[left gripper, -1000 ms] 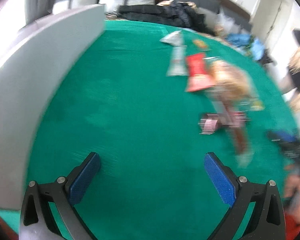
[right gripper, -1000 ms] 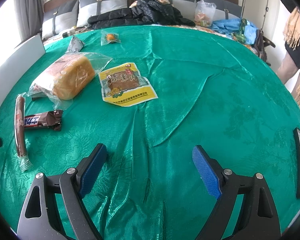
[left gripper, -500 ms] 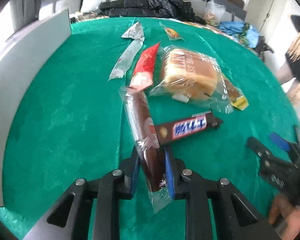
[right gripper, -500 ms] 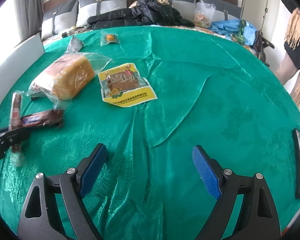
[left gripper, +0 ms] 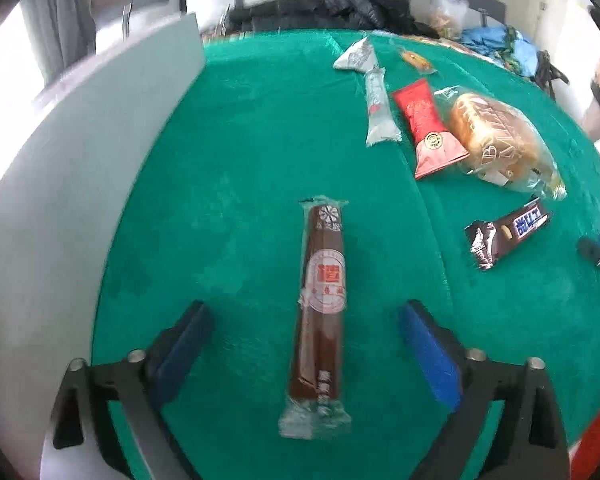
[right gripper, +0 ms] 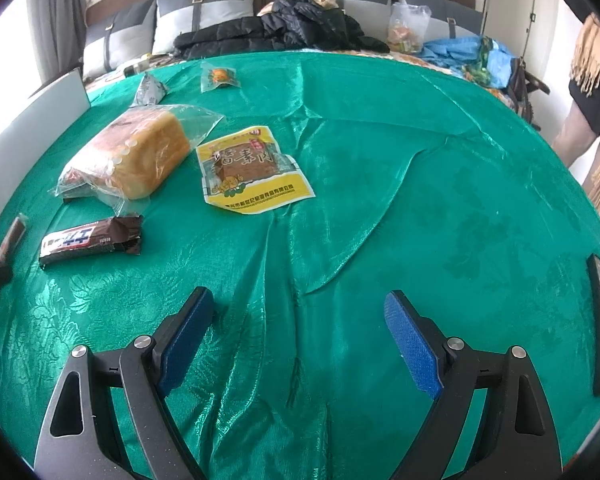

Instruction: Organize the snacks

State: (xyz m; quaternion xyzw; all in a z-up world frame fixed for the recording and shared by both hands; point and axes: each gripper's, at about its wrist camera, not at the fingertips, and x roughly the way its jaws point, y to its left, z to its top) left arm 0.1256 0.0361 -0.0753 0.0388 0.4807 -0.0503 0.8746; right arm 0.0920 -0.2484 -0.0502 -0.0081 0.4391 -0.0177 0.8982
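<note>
Straddling a wrapped sausage stick (left gripper: 321, 312), your left gripper (left gripper: 304, 344) hangs with jaws wide apart, the stick lying free on the green satin cloth (left gripper: 236, 152) near a grey board (left gripper: 80, 168), seemingly set apart as a first sorted item. Your right gripper (right gripper: 298, 336) hovers with jaws spread and empty over bare cloth. The chocolate bar (right gripper: 90, 240), bagged bread loaf (right gripper: 136, 156) and yellow snack packet (right gripper: 250, 172) lie loosely grouped, unsorted. Cushions (right gripper: 204, 12) and a black jacket (right gripper: 284, 28) line the room behind.
</note>
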